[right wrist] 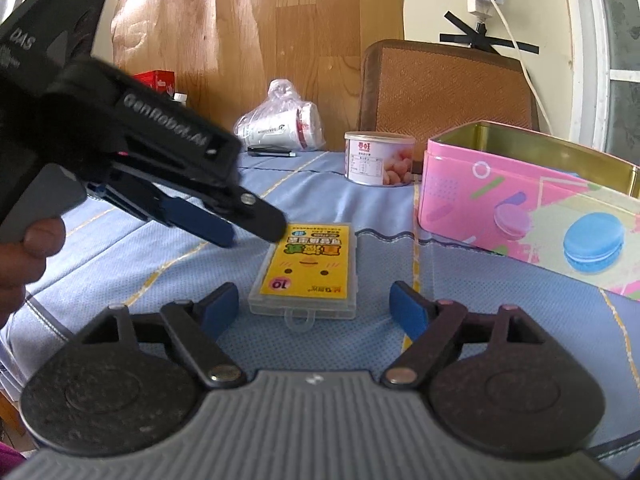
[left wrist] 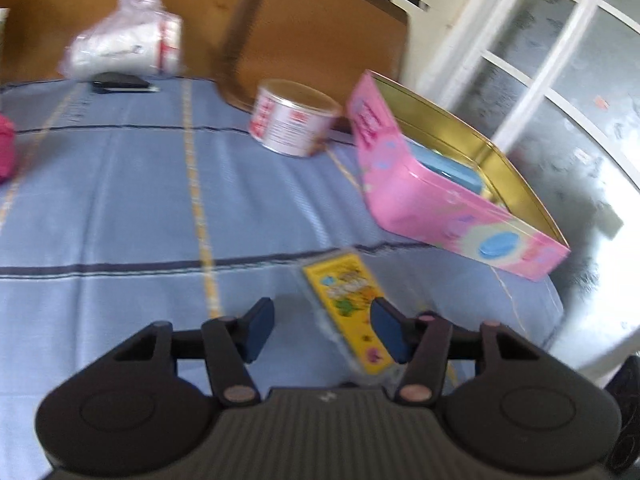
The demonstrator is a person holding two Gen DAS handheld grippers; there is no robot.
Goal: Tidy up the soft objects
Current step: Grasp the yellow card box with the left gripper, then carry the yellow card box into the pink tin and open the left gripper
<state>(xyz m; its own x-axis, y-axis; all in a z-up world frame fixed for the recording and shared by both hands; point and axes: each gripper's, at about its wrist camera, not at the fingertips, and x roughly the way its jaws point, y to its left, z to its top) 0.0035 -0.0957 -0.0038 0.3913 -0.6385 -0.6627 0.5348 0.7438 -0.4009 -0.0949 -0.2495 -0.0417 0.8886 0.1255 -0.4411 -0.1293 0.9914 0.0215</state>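
Covering the table is a blue cloth [right wrist: 120, 248] with yellow and dark stripes.

Chair [right wrist: 444, 84]: brown woven back, behind the far edge of the table.

Tin [right wrist: 520, 208]: pink, macaron print, gold inside, lid off; stands near the right edge. Something blue lies inside it, seen from the left wrist view.

Bag [right wrist: 280, 120]: clear plastic around white cups, at the far edge. A dark flat item [left wrist: 120, 84] lies just in front of it.

Can [right wrist: 378, 158]: white label, near the far edge, between bag and tin.

Case [right wrist: 308, 268]: clear plastic box with a yellow card, flat on the cloth near the middle, left of the tin.

Left gripper [right wrist: 256, 232]: held in a hand [right wrist: 24, 260], tilted down over the far end of the case; fingers partly apart, not gripping it.

Right gripper [right wrist: 314, 308]: fingers spread wide, empty, the near end of the case just ahead of them.
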